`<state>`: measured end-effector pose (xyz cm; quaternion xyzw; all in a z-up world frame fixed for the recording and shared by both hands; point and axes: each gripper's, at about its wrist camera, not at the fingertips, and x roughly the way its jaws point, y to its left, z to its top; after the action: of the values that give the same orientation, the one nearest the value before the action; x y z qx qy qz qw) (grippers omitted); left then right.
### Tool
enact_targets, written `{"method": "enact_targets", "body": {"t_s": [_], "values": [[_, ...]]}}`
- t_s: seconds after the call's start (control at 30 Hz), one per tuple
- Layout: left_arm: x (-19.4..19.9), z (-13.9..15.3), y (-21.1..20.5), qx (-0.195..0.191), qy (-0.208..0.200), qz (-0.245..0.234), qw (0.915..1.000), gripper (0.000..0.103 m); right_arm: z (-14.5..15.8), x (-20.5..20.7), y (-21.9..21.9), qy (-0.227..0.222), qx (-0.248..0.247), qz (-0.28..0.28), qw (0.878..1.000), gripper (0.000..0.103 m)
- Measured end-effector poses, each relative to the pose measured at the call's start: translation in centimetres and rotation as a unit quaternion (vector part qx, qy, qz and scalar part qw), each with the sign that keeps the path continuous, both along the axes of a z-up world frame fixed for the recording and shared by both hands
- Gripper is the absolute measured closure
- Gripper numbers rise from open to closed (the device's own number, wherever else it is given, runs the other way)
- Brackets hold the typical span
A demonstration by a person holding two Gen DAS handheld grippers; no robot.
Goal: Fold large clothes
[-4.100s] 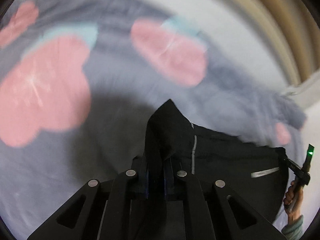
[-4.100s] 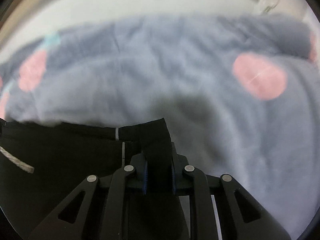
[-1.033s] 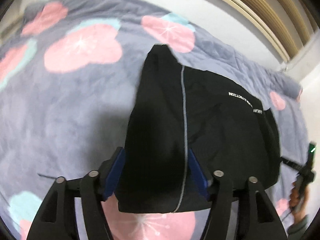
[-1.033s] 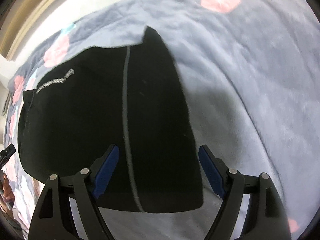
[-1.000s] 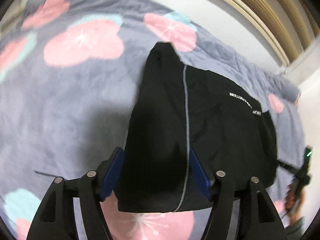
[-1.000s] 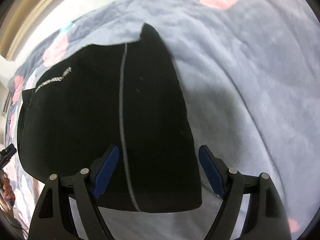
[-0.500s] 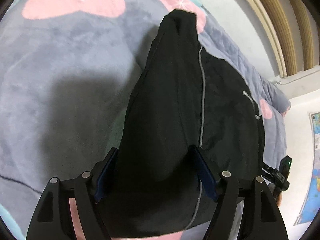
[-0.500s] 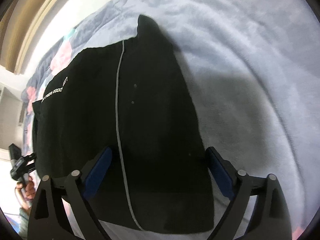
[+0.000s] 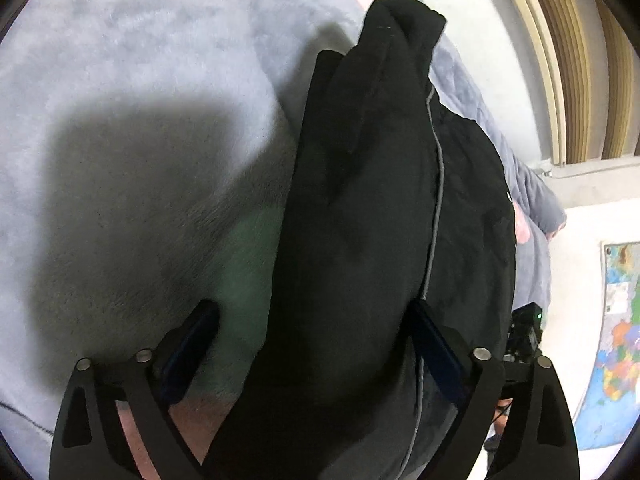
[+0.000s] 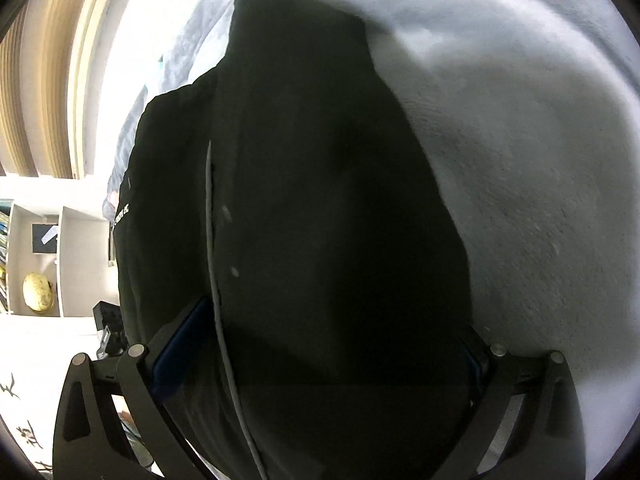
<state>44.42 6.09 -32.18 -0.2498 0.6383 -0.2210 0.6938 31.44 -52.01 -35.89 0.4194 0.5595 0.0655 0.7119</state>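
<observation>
A black garment (image 9: 360, 200) with a thin grey piping line lies folded on a grey plush blanket (image 9: 140, 100). My left gripper (image 9: 312, 312) hangs low over its near end. The jaws are opening, and the left pad stands clear of the cloth. In the right wrist view the same garment (image 10: 320, 200) fills the middle, on the blanket (image 10: 520, 160). My right gripper (image 10: 334, 320) is very wide and its jaws are still opening. The cloth lies between the fingers, and the pads do not pinch it. White lettering shows on the garment's left side.
Pink patches mark the blanket at the top of the left wrist view. Wooden wall slats (image 9: 580, 60) and a coloured map (image 9: 616, 340) are on the right. A white shelf (image 10: 36, 260) holding a yellow round object (image 10: 38, 292) stands left of the bed.
Four seconds ago both grippers were shut on the garment's corners. Since then they have let go, their jaws have widened, and both have sunk close over the cloth.
</observation>
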Motion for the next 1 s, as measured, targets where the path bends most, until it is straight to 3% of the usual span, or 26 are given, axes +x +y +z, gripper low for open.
{"method": "enact_targets", "body": {"t_s": [0.07,0.1,0.13,0.23,0.3,0.33,0.47,0.63,0.77,0.9,1.0], "values": [[0.0,0.2,-0.4,0.000,-0.007,-0.001,1.0000,0.008,0.4,0.0,0.5,-0.007,-0.009,0.005,1.000,0.001],[-0.1,0.6,-0.7,0.004,-0.021,-0.003,0.9998,0.015,0.8,0.0,0.8,-0.014,-0.017,0.008,1.000,0.005],[-0.4,1.2,-1.1,-0.002,-0.036,-0.009,0.9993,0.046,1.0,-0.2,1.0,-0.019,-0.024,0.010,0.999,0.007],[-1.4,3.6,-2.7,0.040,-0.083,-0.031,0.9953,0.062,2.7,-0.6,1.9,-0.043,-0.047,0.019,0.998,0.026],[-2.2,5.1,-3.1,0.046,-0.104,-0.035,0.9929,0.070,4.2,-1.2,2.6,-0.058,-0.072,0.028,0.995,0.044],[-2.7,6.0,-3.1,0.038,-0.113,-0.033,0.9923,0.073,5.2,-1.6,3.1,-0.067,-0.089,0.031,0.993,0.047],[-5.2,11.0,-2.9,-0.019,-0.154,-0.016,0.9878,0.077,9.9,-3.2,5.3,-0.105,-0.119,0.039,0.987,0.059],[-9.8,18.3,-3.4,-0.031,-0.216,-0.034,0.9754,0.078,16.8,-6.2,9.3,-0.149,-0.151,0.068,0.975,0.062],[-15.2,23.4,-1.3,-0.037,-0.256,-0.050,0.9647,0.079,21.0,-11.2,13.4,-0.164,-0.169,0.094,0.967,0.062],[-21.0,26.0,-0.1,-0.033,-0.275,-0.060,0.9590,0.079,24.2,-17.5,16.6,-0.175,-0.181,0.105,0.962,0.062],[-25.1,25.4,1.5,-0.033,-0.264,-0.064,0.9618,0.080,25.0,-21.5,18.0,-0.184,-0.160,0.112,0.963,0.068]]}}
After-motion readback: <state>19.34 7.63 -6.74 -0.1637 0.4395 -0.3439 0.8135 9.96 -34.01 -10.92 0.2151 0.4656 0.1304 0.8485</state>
